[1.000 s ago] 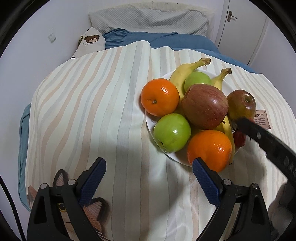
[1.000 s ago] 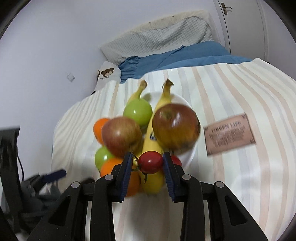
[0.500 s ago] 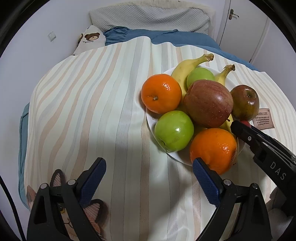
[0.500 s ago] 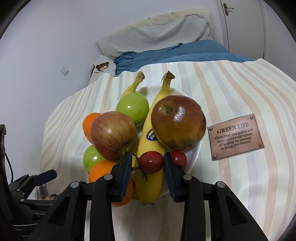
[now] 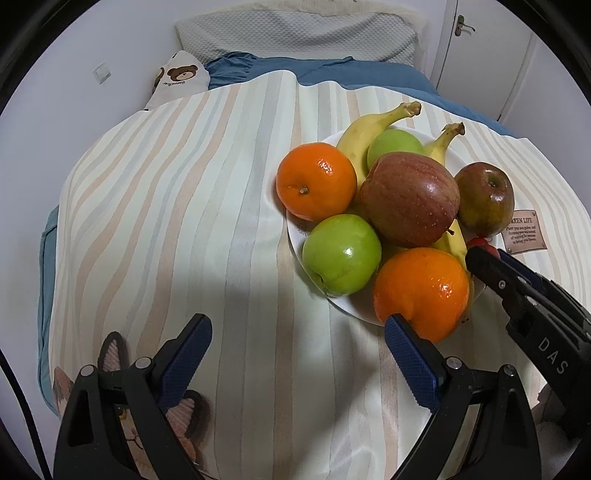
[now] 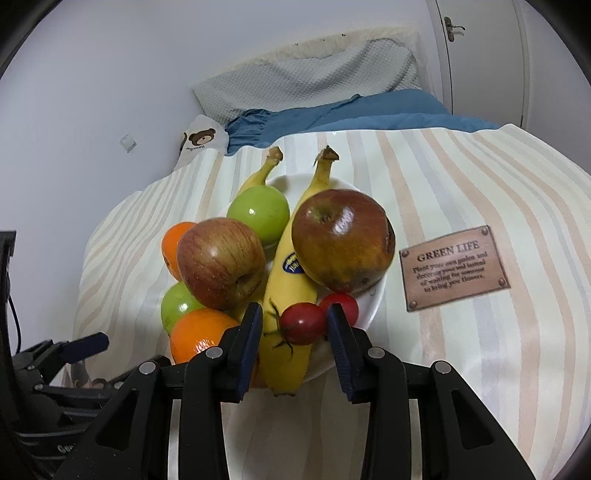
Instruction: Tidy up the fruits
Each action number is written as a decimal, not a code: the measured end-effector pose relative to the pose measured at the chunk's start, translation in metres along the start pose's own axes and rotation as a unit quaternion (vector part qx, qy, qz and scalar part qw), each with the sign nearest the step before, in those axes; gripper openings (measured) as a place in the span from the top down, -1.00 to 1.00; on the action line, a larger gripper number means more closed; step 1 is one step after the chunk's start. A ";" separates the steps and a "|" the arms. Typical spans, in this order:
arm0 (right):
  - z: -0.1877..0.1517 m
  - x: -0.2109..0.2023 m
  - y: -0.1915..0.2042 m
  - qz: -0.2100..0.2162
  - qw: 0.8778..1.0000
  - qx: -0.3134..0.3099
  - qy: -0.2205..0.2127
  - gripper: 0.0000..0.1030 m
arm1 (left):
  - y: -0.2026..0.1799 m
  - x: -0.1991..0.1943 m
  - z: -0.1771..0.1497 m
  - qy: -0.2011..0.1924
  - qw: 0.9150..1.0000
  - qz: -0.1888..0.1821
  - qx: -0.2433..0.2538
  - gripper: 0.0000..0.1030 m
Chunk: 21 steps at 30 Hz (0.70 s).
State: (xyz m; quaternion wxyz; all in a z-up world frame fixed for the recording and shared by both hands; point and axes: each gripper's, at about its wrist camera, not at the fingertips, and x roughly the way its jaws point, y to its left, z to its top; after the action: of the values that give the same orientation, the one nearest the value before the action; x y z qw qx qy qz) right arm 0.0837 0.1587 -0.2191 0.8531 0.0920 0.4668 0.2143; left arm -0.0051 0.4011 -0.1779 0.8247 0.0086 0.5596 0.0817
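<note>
A white plate [image 6: 373, 295] holds two bananas, two green apples, two oranges, a red apple [image 6: 221, 262] and a darker red apple [image 6: 341, 240]. A cherry tomato [image 6: 301, 323] lies on the near banana [image 6: 286, 295], between the jaws of my right gripper [image 6: 294, 314]. The left pad stands a little off it; the right pad is at its edge. A second cherry tomato [image 6: 345, 301] sits just behind. In the left wrist view my left gripper [image 5: 295, 325] is open over the striped cloth, nothing between its fingers, in front of the plate [image 5: 295, 240].
A brown "GREEN LIFE" label [image 6: 454, 267] is sewn on the striped cloth right of the plate. Behind the table are a blue bed cover [image 5: 332, 72], a grey pillow [image 5: 295, 33] and a bear-print cushion [image 5: 181, 75]. A white door [image 5: 480, 55] stands at the back right.
The right gripper's jaws have widened slightly around the cherry tomato, which now rests on the banana. The right gripper came a little nearer the plate. The left gripper stayed put.
</note>
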 end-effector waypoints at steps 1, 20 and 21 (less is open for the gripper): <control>-0.001 0.000 -0.001 0.000 1.000 0.003 0.002 0.24 | 0.000 0.000 0.000 0.001 1.000 0.000 -0.001 -0.86; -0.007 0.001 -0.012 -0.004 1.000 0.014 0.008 0.14 | 0.000 0.005 -0.003 0.010 1.000 -0.005 -0.010 -0.86; -0.006 0.000 -0.013 -0.003 1.000 0.015 0.008 0.00 | 0.000 0.006 -0.002 0.010 1.000 -0.006 -0.012 -0.86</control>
State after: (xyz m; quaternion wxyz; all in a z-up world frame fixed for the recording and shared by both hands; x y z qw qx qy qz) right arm 0.0819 0.1471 -0.2269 0.8486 0.1012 0.4769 0.2052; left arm -0.0048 0.4020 -0.1836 0.8194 -0.0055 0.5671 0.0830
